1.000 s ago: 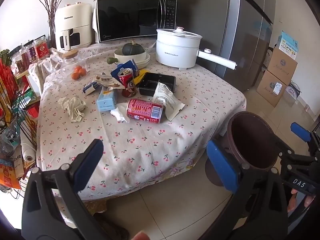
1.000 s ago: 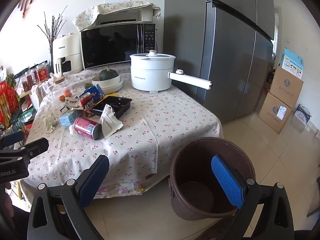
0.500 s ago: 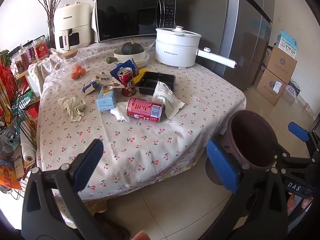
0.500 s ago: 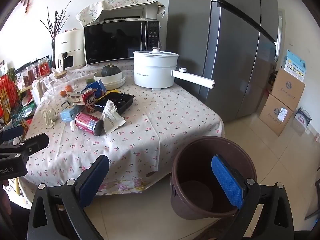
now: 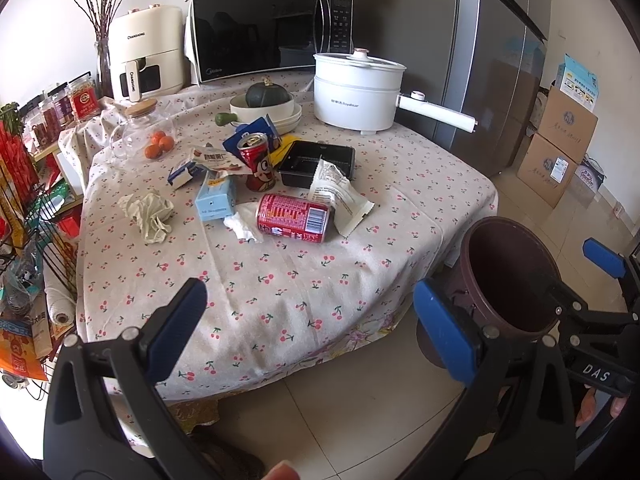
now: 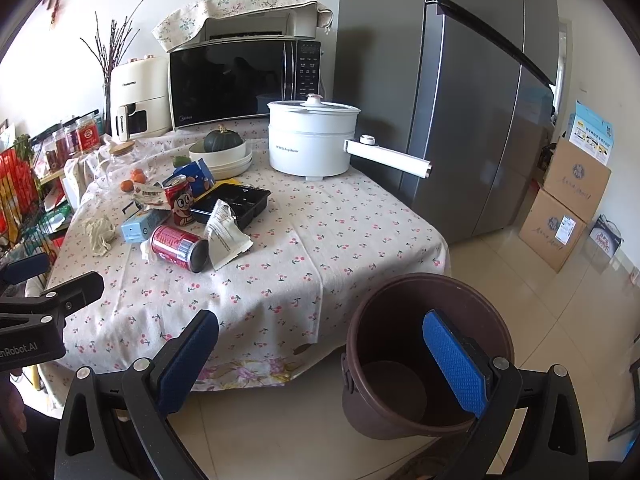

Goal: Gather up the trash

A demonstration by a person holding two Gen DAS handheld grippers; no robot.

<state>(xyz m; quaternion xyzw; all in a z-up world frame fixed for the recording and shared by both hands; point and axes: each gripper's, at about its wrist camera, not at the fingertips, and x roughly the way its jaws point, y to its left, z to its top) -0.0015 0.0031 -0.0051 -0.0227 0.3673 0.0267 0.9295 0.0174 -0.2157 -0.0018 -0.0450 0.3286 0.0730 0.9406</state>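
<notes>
Trash lies on the cherry-print tablecloth (image 5: 280, 288): a red can on its side (image 5: 294, 219) (image 6: 179, 248), an upright red can (image 5: 257, 161) (image 6: 181, 200), a white wrapper (image 5: 338, 196) (image 6: 226, 236), a black plastic tray (image 5: 318, 158) (image 6: 236, 202), a blue carton (image 5: 216, 202), a crumpled tissue (image 5: 150, 214). A brown bin (image 5: 508, 280) (image 6: 424, 352) stands on the floor at the table's corner. My left gripper (image 5: 316, 328) is open, short of the table edge. My right gripper (image 6: 320, 358) is open above the bin's left rim.
At the back of the table stand a white electric pot (image 5: 358, 90) with a long handle, a microwave (image 5: 268, 32), an air fryer (image 5: 146, 52) and bowls holding a squash (image 5: 266, 98). A grey fridge (image 6: 460, 100) and cardboard boxes (image 6: 568, 200) are to the right. Wire racks (image 5: 24, 184) flank the left.
Both grippers have edged slightly closer to the table; both stay open and nothing on the table has moved.
</notes>
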